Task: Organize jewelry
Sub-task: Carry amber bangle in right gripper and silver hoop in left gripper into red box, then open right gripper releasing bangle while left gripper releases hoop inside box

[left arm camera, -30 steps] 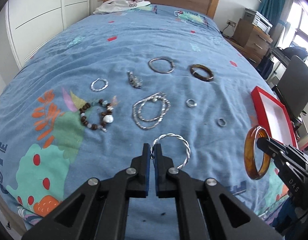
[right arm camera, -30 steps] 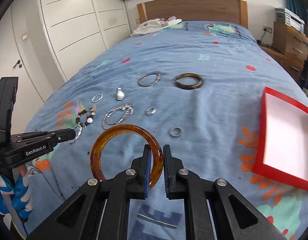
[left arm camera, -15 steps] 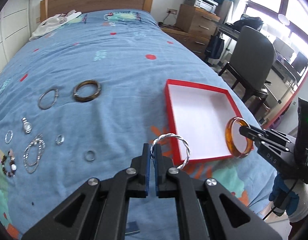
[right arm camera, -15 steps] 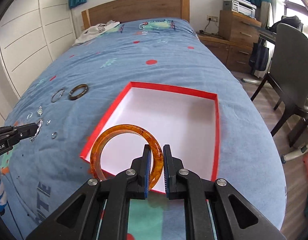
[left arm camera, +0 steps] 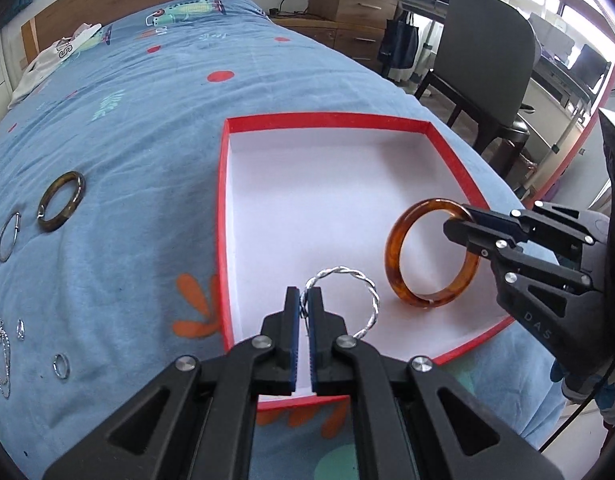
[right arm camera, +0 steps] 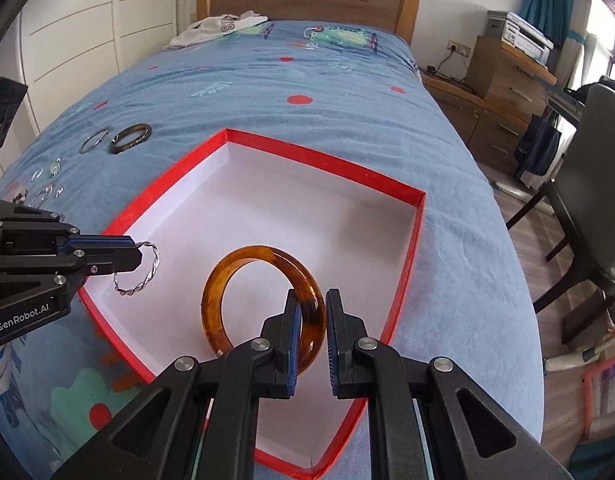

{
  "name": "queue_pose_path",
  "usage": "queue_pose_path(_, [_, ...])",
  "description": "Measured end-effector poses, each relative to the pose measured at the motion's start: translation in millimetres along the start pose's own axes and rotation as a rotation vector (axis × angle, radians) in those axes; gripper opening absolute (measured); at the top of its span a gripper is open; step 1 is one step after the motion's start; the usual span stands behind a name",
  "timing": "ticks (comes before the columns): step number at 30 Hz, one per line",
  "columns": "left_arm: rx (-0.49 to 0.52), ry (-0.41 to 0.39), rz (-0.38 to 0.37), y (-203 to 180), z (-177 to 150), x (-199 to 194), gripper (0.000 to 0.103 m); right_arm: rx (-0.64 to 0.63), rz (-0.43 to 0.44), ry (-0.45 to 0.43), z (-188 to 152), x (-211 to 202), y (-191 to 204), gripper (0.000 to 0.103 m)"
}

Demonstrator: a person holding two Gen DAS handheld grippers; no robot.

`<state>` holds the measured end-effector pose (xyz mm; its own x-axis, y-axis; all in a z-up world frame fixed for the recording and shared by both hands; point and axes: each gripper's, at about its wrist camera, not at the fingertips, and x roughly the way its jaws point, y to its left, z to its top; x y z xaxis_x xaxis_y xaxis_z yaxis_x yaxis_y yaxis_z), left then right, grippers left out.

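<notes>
With both pieces carried over the red-rimmed box (left arm camera: pixel 223 216), the step in hand is judged to be the deposit. The left gripper (left arm camera: pixel 304 312) is clamped on the twisted silver bangle (left arm camera: pixel 367 285), which hangs over the near left part of the white floor; the right gripper (right arm camera: pixel 310 322) is clamped on the rim of the amber bangle (right arm camera: pixel 227 280), held upright low over the near right part. Whether the amber bangle's lower edge touches the floor cannot be told. The next move calls for lowering each piece a little and parting the jaws, keeping the two bangles apart so neither knocks the other. Nothing lies in the box to obstruct. Elsewhere on the blue bedspread (left arm camera: pixel 127 128), well to the left, a dark brown bangle (left arm camera: pixel 61 201), a thin silver hoop (left arm camera: pixel 7 236), small rings (left arm camera: pixel 60 365) and a chain remain to be collected. A grey chair (left arm camera: pixel 487 64) stands beyond the bed's edge, clear of the work.
</notes>
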<state>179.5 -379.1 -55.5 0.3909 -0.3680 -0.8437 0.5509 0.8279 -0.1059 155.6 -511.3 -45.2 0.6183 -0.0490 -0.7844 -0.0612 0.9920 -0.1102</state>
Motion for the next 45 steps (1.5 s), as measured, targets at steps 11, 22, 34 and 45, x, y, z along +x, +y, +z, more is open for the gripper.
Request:
queue_pose_path(11, [-0.059, 0.058, 0.04, 9.2, -20.1, 20.9, 0.003, -0.156, 0.048, 0.067, -12.1, 24.5, 9.4, 0.011])
queue_pose_path(22, [-0.135, 0.086, 0.078, 18.5, -38.4, 8.8, 0.005, -0.238, 0.126, 0.091, -17.8, 13.5, 15.9, 0.011])
queue_pose_path(34, [-0.136, 0.082, 0.032, 16.2, -31.1, 2.1, 0.015, -0.172, 0.063, 0.08, -12.1, -3.4, 13.9, 0.042])
queue_pose_path(45, [-0.102, -0.013, -0.032, -1.1, -27.2, -38.7, 0.042, -0.054, -0.01, -0.001, -16.8, -65.4, 3.6, 0.048])
